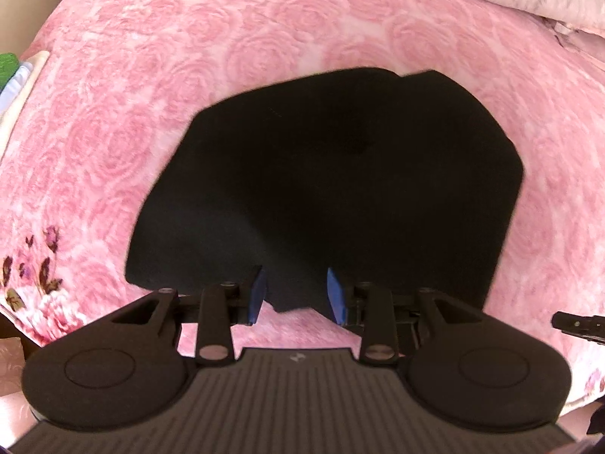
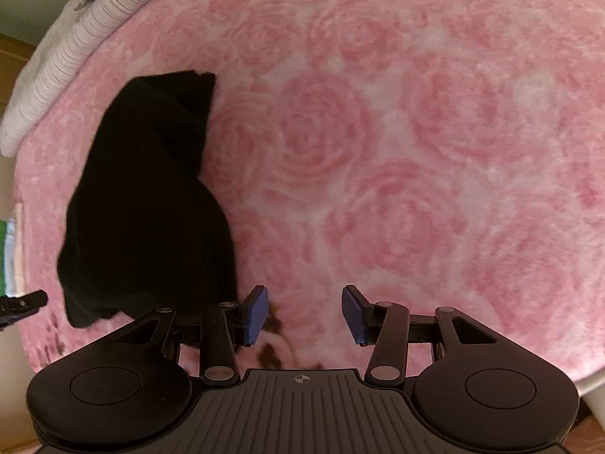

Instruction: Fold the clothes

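Left wrist view: a black garment (image 1: 329, 189) lies flat on a bed covered by a pink rose-patterned blanket (image 1: 159, 75), already gathered into a compact, roughly rectangular shape, which suggests that folding is well advanced. The left gripper (image 1: 297, 295) points steeply down over the garment's near edge; its jaws stand apart with that edge between the blue pads (image 1: 256, 300), which do not appear to press on the cloth. This placement suits taking hold of the hem for a further fold. The tip of the other gripper shows at the right margin.

Right wrist view: the same garment (image 2: 147, 196) lies to the left, narrow and elongated in this view. The right gripper (image 2: 306, 312) hovers over bare blanket (image 2: 416, 132) just beside the cloth's near right corner, jaws wide and empty, probably positioned to seize that side.
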A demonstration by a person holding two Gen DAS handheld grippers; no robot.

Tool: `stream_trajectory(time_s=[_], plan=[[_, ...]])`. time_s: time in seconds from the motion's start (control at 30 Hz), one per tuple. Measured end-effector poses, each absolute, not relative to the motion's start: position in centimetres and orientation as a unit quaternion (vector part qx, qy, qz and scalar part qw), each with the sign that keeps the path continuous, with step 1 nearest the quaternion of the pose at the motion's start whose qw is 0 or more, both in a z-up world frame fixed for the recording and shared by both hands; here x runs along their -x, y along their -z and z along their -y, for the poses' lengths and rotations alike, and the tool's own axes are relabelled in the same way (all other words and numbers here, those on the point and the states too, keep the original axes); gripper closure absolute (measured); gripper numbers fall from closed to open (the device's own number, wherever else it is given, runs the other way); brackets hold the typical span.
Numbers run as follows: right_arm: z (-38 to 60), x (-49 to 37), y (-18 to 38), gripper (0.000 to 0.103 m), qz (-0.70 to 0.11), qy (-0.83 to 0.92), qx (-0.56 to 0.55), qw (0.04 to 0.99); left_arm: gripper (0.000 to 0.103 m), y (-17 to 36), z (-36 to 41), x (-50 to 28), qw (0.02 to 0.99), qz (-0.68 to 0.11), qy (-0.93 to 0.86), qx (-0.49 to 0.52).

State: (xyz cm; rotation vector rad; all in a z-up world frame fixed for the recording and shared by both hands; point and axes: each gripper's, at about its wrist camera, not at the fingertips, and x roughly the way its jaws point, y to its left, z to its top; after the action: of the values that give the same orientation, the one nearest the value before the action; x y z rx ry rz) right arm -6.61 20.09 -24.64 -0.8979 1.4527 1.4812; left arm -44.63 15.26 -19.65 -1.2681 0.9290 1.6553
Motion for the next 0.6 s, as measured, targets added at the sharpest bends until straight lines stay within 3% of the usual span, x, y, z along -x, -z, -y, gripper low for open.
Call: stream_trajectory(time_s=[0.27, 0.6], plan=[[-22.6, 8.7, 24.3, 0.055, -0.589, -0.602, 0.328, 0.428, 0.072, 20.6, -16.6, 49.5, 0.402, -0.356, -0.663, 0.521], [-21.9, 10.9, 27.3, 0.055, -0.635, -0.559, 0.331, 0.417, 0.068, 22.9, -18.1, 48.4, 0.437, -0.37, -0.613, 0.545]])
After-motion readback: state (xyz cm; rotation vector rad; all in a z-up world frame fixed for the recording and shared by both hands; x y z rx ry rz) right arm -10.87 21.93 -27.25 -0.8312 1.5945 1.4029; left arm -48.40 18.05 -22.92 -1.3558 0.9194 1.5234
